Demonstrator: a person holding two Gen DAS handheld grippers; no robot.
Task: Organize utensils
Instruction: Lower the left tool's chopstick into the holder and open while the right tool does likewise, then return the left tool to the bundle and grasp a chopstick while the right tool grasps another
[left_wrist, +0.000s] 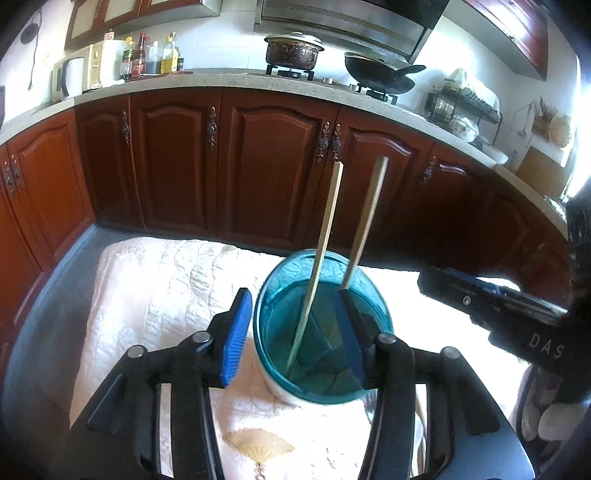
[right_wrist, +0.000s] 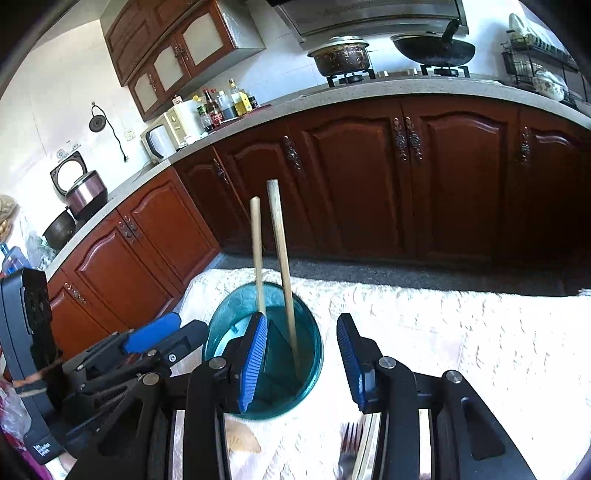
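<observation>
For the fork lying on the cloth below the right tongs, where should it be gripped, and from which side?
Grip the fork from above, across its narrow neck just behind the tines. It lies flat on the quilted cloth beside a pale stick, tines pointing toward the teal cup. Its handle is out of view.

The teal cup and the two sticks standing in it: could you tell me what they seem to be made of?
The teal cup looks like translucent, glossy plastic: the cloth beneath shows through its wall and its rim catches the light. The two sticks look like bare, matte wood or bamboo, pale tan and square-cut at the top; which of the two I cannot tell.
</observation>
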